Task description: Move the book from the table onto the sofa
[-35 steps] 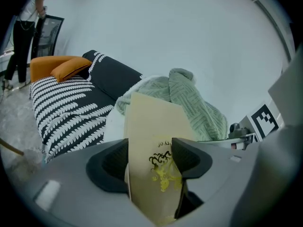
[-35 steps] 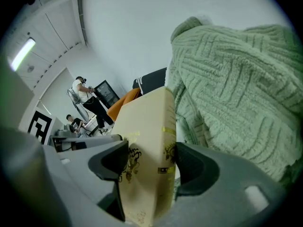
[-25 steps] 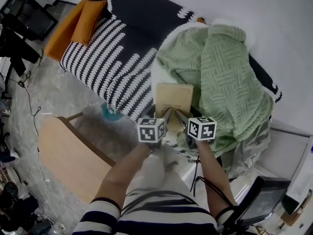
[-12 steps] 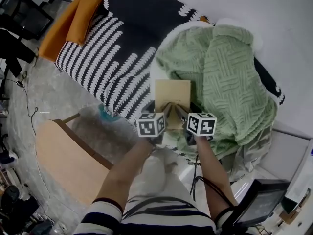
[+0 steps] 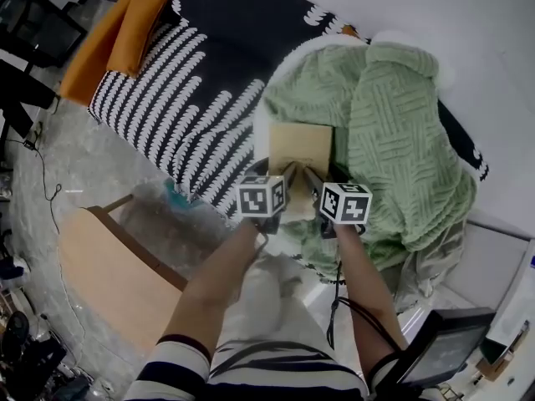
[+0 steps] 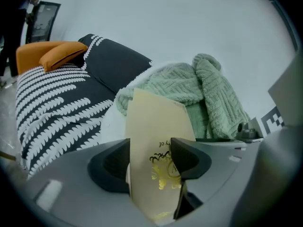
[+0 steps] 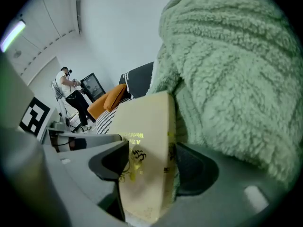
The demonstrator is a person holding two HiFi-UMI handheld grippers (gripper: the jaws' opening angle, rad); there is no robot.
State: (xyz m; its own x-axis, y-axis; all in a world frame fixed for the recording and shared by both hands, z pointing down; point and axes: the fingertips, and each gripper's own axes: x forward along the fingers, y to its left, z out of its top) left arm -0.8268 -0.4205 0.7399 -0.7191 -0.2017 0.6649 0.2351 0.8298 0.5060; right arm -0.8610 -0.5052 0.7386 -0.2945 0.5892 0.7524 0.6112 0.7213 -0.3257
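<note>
Cream-tan book [image 5: 299, 150] with gold lettering sits over the sofa [image 5: 192, 98] seat, just beside a green knit blanket [image 5: 393, 140]; whether it touches the seat, cannot tell. Left gripper [image 6: 152, 157]: fingers [image 6: 111, 164] clamped on the book's near edge. Right gripper [image 7: 150, 167]: fingers clamped on the same edge, alongside. Orange cushion [image 5: 134, 32] at the sofa's far end. Wooden worktop [image 5: 109, 266] well apart, lower left.

Wall [image 5: 468, 15]: plain white, upper right. Floor [image 5: 84, 161]: grey, mottled, left side. Furniture: black-and-white patterned sofa [image 5: 192, 90] at upper centre, wooden table [image 5: 109, 266] at lower left.
</note>
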